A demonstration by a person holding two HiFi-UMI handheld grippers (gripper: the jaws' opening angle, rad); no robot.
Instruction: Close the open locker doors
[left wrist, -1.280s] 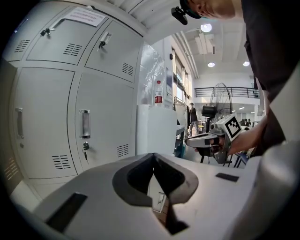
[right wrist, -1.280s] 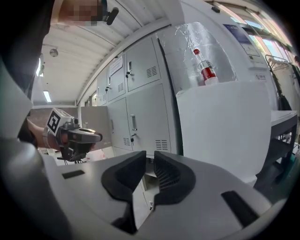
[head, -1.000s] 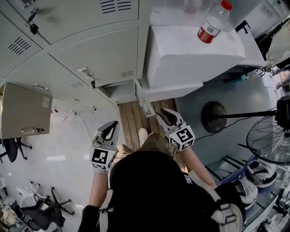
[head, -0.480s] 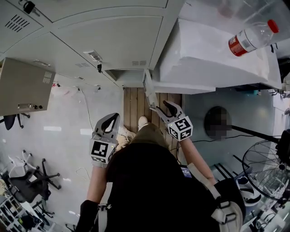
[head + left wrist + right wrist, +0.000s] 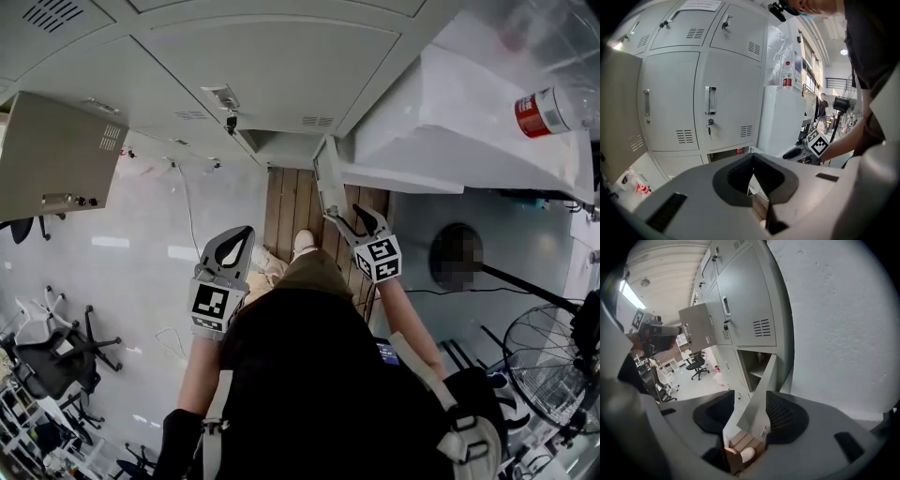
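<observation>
— Head view: where is the right tool [image 5: 349, 221]?
— Clamped on the free edge of the low door [image 5: 324, 178]. The door runs from the tool toward 12 o'clock, and its opening [image 5: 284, 148] lies at 10 o'clock of that edge. The left tool [image 5: 246, 232] hangs apart at 9 o'clock of the right one.
— Left gripper view?
— Jaws together on nothing. The big door [image 5: 616, 117] stands open at 9 o'clock, well apart.
— Right gripper view?
— The low door stands edge-on between the jaws, rising toward 12 o'clock. Closing it likely means swinging it toward 11 o'clock. The left tool is nearer the big door.
</observation>
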